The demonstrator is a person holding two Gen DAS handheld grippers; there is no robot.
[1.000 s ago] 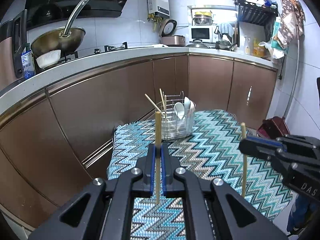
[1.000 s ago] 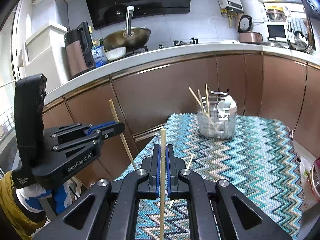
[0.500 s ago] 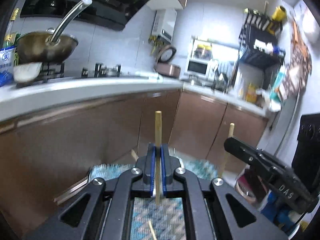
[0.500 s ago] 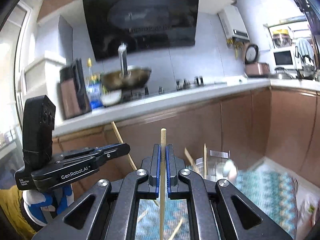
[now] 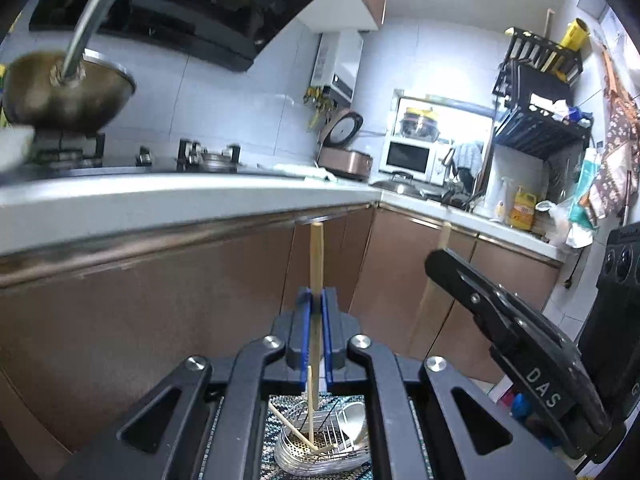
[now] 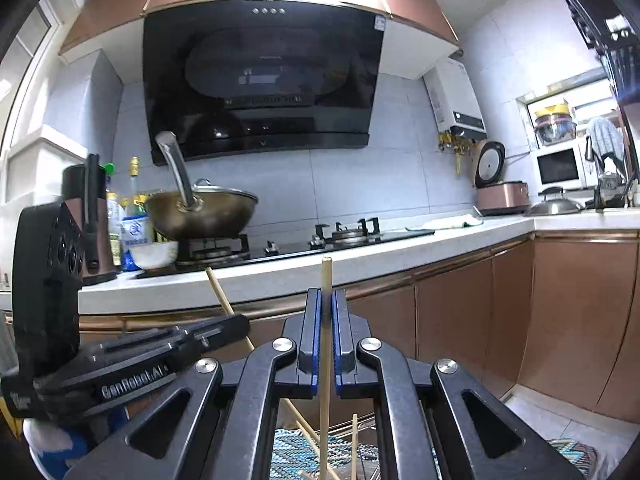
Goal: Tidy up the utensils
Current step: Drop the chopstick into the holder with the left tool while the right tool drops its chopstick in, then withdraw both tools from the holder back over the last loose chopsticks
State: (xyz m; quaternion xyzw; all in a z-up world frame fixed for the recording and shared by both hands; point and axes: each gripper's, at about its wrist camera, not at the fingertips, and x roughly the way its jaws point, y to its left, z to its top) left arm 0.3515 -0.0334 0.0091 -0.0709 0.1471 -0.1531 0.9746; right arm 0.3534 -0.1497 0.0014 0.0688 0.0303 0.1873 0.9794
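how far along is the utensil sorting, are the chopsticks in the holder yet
Partly done: the wire utensil holder already contains a white spoon and a few chopsticks. In hand: the left gripper is clamped on one chopstick, and the right gripper is clamped on another chopstick, both upright above the holder. Left to do: lower and release both into it.

The left tool (image 5: 316, 344) is hiding most of the utensil holder (image 5: 320, 446), the lower frame edge is cutting off the right chopstick (image 6: 325, 360), and the wok (image 5: 60, 92) is blurring at left.
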